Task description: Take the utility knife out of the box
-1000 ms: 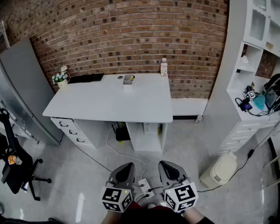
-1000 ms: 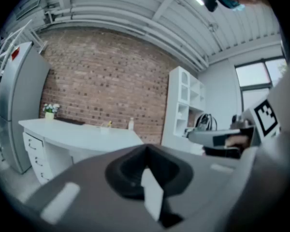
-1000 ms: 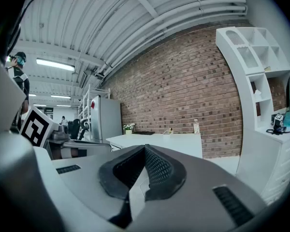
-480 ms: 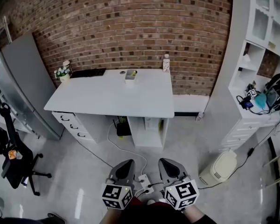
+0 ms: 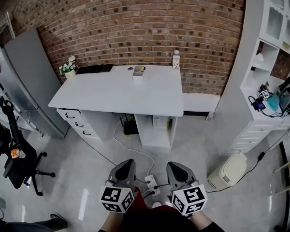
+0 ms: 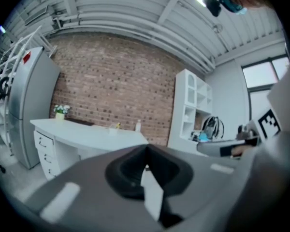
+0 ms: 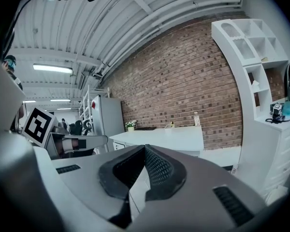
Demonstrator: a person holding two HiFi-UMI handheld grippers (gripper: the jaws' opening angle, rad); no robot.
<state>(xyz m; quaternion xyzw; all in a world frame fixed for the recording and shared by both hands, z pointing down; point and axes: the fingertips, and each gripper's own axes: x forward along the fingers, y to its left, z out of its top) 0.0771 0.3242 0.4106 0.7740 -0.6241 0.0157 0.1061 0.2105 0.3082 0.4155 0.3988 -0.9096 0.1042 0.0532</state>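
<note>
Brick wall [image 5: 135, 18]: seen behind everything, filling the far side of the room.
Shelving unit [image 5: 275, 57]: a tall white unit was stood against the wall on the right, with cables and small gear heaped on its lower ledge.
Desk [image 5: 121, 93]: a white desk with drawers on its left was set against the wall, well apart from both grippers.
Fridge [image 5: 19, 76]: a grey one was placed left of the desk.
Office chair [image 5: 14, 153]: a black one was parked on the floor at the left.
Left gripper [image 5: 127, 163]: held low over the floor and pointed toward the desk; its jaws were pressed together with nothing between them.
Right gripper [image 5: 173, 165]: held just beside the left one and pointed the same way; its jaws were likewise closed on nothing.
Keyboard [image 5: 94, 68]: laid at the desk's back edge, left of centre.
Power strip [image 5: 151, 181]: left on the floor between the two grippers.
Box [image 5: 137, 74]: a small white box was stood near the back edge of the desk.
Utility knife [image 5: 142, 69]: only a yellow tip was seen sticking up out of the box, too small to be made out further.
</note>
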